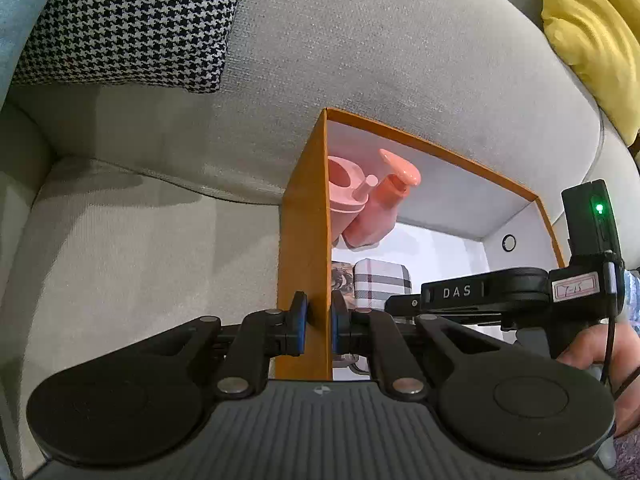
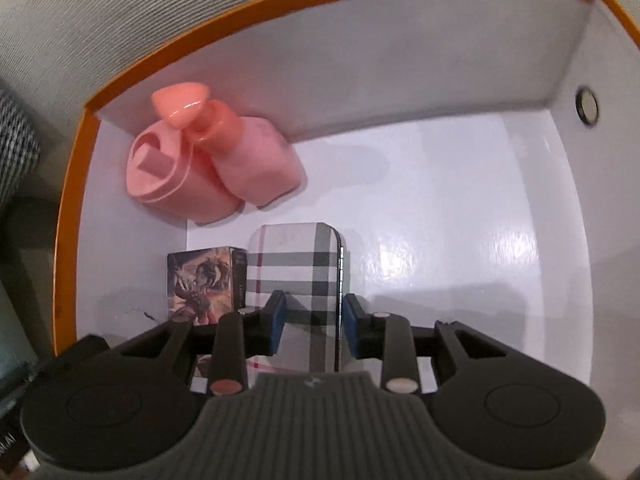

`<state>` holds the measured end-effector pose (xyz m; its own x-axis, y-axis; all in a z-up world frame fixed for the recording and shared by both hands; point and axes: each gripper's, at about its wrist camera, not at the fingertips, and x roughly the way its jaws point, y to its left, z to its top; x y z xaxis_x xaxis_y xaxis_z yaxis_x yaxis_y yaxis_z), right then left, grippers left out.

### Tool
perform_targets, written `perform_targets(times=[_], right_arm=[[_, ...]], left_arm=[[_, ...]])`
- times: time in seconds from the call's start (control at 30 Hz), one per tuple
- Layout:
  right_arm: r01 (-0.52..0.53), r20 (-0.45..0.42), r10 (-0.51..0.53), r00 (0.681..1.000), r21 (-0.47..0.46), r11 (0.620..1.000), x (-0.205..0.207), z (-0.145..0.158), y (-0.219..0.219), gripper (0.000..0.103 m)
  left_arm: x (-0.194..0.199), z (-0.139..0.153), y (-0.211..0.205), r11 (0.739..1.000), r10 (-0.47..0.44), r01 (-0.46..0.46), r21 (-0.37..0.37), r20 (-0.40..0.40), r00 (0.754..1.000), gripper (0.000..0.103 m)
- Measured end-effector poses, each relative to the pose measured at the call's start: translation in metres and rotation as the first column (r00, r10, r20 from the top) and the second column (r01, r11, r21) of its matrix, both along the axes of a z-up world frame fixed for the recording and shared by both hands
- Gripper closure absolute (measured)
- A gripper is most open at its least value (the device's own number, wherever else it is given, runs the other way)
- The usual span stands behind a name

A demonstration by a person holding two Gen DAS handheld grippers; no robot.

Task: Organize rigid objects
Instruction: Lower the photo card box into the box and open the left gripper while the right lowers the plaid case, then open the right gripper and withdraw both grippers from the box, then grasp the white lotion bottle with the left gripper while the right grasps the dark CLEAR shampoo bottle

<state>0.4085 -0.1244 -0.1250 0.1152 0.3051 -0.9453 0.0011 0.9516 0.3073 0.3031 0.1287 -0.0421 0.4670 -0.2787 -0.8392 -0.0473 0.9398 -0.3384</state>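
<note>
Grey sofa upholstery carries the whole scene, with an orange box standing on the seat cushion. Nearest the left camera, the left gripper is clamped on the box's left wall, one blue pad on the orange outside and one on the white inside, jaws drawn in as far as the cardboard lets them. To its right, a hand holds the right gripper down inside the box. Its jaws straddle a plaid tin that stands upright on the box floor; the left pad lies against the tin's face, while a thin gap shows at the right pad, so the grip looks slack rather than firm. Just left of the tin, touching or nearly so, stands a small picture-printed box. Farther in, at the back left corner, a pink watering can leans beside a pink pump bottle, the two pressed together. Beyond the box, a houndstooth cushion rests against the sofa back at left and a yellow cushion at right.
</note>
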Motion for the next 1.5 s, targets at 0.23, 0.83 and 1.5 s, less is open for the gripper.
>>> perform_targets(times=[0.23, 0.83, 1.5], right_arm=[[-0.112, 0.08, 0.115, 0.99, -0.046, 0.993, -0.006, 0.011, 0.009, 0.072], [-0.235, 0.383, 0.212, 0.899, 0.015, 0.972, -0.108, 0.096, 0.002, 0.064], [-0.028, 0.587, 0.086, 0.805, -0.107, 0.994, -0.312, 0.081, -0.092, 0.059]], left_arm=[[0.0, 0.0, -0.001, 1.0, 0.001, -0.001, 0.003, 0.002, 1.0, 0.09], [-0.115, 0.057, -0.019, 0.999, 0.031, -0.035, 0.011, 0.252, 0.967, 0.09], [-0.22, 0.0, -0.085, 0.989, -0.121, 0.128, -0.075, 0.092, 0.988, 0.09]])
